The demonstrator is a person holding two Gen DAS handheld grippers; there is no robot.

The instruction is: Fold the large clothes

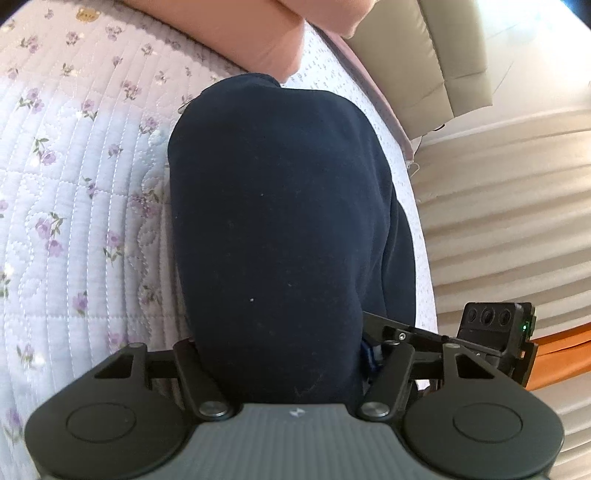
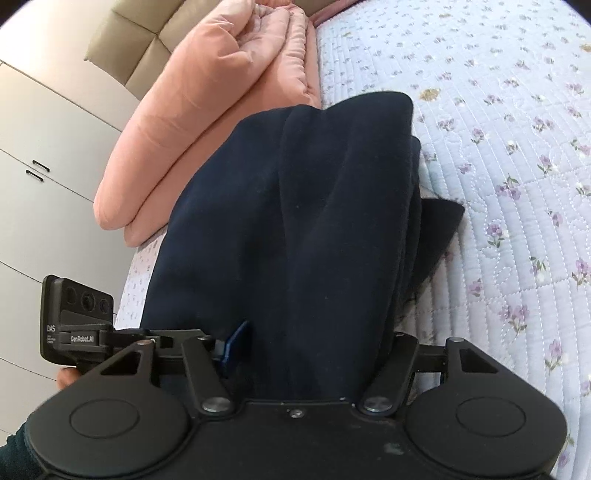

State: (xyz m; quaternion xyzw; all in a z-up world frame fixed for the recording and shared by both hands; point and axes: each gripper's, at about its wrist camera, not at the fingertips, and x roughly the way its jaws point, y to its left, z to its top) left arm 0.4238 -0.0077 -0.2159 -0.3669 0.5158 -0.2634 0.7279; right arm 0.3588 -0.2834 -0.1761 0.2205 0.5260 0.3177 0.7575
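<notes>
Through the left wrist camera I see my left gripper (image 1: 280, 354) with its jaws pinching a thick fold of the dark navy fleece garment (image 1: 280, 206), which fills the space between the finger links and hides the tips themselves. The garment stretches away from me in a long rounded bundle over the pale lilac quilted bedspread with small purple flowers (image 1: 74, 184). At its far end it nearly meets the folded salmon-pink duvet (image 1: 236, 33), which blocks the view beyond. To the right, past the bed's edge, I make out a beige padded headboard (image 1: 454, 55) and a pale ribbed curtain (image 1: 509, 206). Through the right wrist camera my right gripper (image 2: 310, 350) is likewise clamped on the same navy garment (image 2: 295, 206), the cloth bunched between the jaws with a blue fingertip pad (image 2: 234, 343) showing at its left side. Here the garment lies in several stacked layers, one dark corner poking out to the right onto the bedspread (image 2: 517, 147). The pink duvet (image 2: 207, 110) sits just beside the garment's left edge, the headboard (image 2: 140, 40) behind it, and a white wardrobe with black handles (image 2: 48, 155) stands off the bed to the left.
</notes>
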